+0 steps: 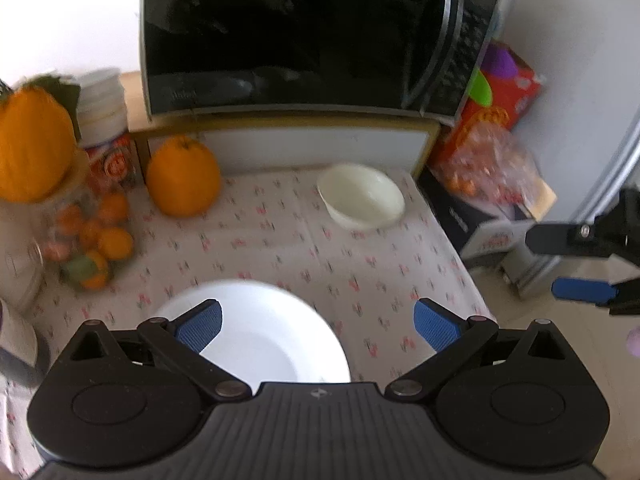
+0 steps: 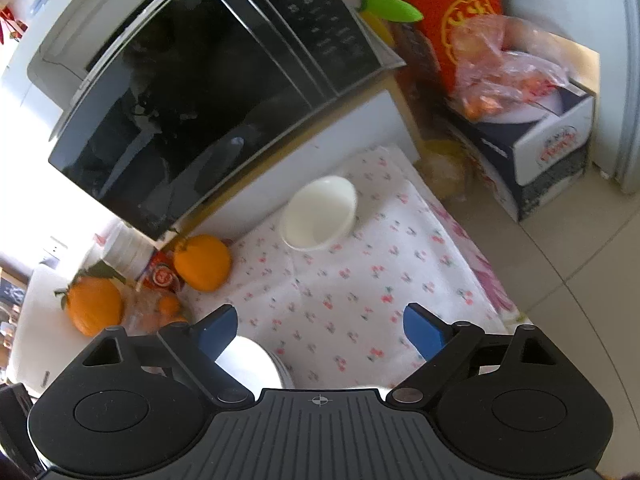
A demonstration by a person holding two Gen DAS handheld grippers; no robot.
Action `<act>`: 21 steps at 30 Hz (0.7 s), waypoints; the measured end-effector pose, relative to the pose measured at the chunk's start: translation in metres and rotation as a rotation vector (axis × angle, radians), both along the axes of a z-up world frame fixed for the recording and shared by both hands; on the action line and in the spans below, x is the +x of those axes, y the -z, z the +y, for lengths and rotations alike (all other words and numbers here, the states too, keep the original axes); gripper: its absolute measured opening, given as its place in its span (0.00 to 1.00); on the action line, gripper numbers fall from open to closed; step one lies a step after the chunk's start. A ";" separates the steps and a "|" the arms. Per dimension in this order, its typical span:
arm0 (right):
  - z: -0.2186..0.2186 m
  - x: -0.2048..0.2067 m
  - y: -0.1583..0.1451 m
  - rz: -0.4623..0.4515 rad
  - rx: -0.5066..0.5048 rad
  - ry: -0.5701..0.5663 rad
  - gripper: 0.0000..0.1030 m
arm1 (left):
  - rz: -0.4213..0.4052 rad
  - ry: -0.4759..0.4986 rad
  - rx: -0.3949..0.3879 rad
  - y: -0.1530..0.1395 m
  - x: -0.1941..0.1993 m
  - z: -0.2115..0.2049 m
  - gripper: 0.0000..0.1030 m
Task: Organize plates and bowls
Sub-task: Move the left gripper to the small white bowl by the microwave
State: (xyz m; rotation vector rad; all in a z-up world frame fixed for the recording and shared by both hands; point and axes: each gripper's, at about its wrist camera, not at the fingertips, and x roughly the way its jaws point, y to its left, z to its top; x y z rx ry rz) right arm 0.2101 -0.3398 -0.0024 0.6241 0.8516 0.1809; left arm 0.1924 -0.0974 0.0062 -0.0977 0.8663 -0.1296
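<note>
White plate sits half hidden behind the left hand-held gripper.

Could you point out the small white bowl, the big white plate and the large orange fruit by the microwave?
Small white bowl [image 1: 362,194], left wrist view, inner base.
Big white plate [image 1: 272,340], left wrist view, centre.
Large orange fruit [image 2: 203,262], right wrist view, front skin.

Desk is covered by a white cloth with a small red floral print. White plate lies at lower centre of the left-wrist view. White bowl sits upright at centre right, well apart from the plate. Large orange is at centre left, near the desk's back edge. Clear bag of small oranges is at the left edge. Microwave stands on a raised white box at the back, filling the top of the frame.
</note>
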 end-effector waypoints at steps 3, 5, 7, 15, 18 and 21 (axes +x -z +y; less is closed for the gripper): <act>0.004 0.016 -0.003 -0.007 -0.009 -0.009 0.89 | -0.011 -0.024 -0.004 -0.005 0.013 0.006 0.99; 0.007 0.028 -0.003 -0.012 -0.009 -0.015 0.89 | -0.017 -0.033 0.000 -0.005 0.023 0.008 0.99; 0.007 0.038 -0.002 -0.017 -0.001 -0.017 0.90 | -0.025 -0.039 0.006 -0.004 0.031 0.010 0.99; 0.011 0.084 0.018 -0.030 0.049 -0.012 0.90 | -0.079 -0.018 0.034 0.018 0.070 0.015 0.99; 0.010 0.097 0.037 -0.034 0.085 -0.014 0.91 | -0.085 -0.011 0.012 0.029 0.085 0.017 0.99; 0.009 0.110 0.058 -0.026 0.124 -0.011 0.90 | -0.072 -0.002 -0.036 0.042 0.102 0.017 0.99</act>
